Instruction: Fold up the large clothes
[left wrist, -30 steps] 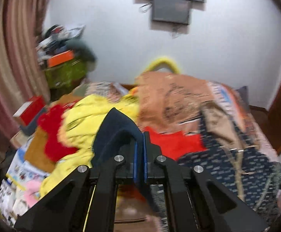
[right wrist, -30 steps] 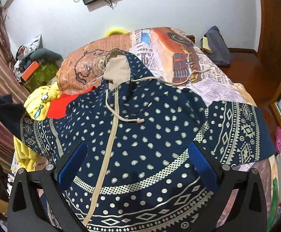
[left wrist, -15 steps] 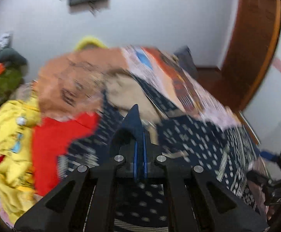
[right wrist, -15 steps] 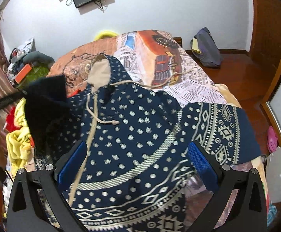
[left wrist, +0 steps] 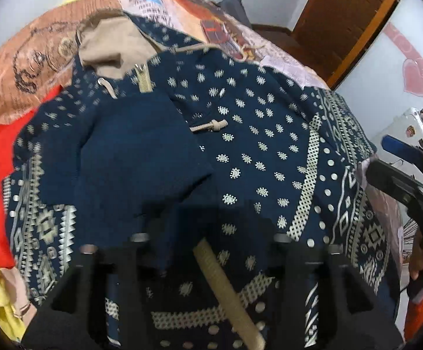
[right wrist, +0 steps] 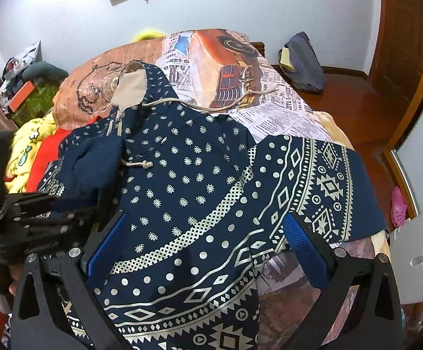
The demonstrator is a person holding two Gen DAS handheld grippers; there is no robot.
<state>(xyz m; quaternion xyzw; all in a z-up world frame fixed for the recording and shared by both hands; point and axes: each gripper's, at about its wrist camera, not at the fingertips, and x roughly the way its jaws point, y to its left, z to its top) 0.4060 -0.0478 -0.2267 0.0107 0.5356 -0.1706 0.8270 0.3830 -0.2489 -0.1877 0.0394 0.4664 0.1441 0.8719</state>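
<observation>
So the navy patterned hoodie [right wrist: 188, 175] is spread face-up across the bed [right wrist: 281, 116], hood toward the far wall, and its left sleeve [left wrist: 129, 157] is now folded in over the chest. My left claw [left wrist: 208, 250] has just been opening, and from its own camera the jaws look parted with nothing pinched, just hanging right over the zipper [left wrist: 226, 285]. My right claw [right wrist: 199, 245] is spread wide and empty above the hem, near the other sleeve [right wrist: 322, 186], which lies flat out to the side.

Handling-wise I'd guess it's soft, floppy and a bit weighty, so it'll sag and drag. Best grab is probably the sleeve cuff or shoulder seam, not the loose drawstring [right wrist: 226, 105].

No real containers in play; a green crate [right wrist: 36, 99] by the wall holds an orange box and what looks like clothes, can't tell more.
</observation>
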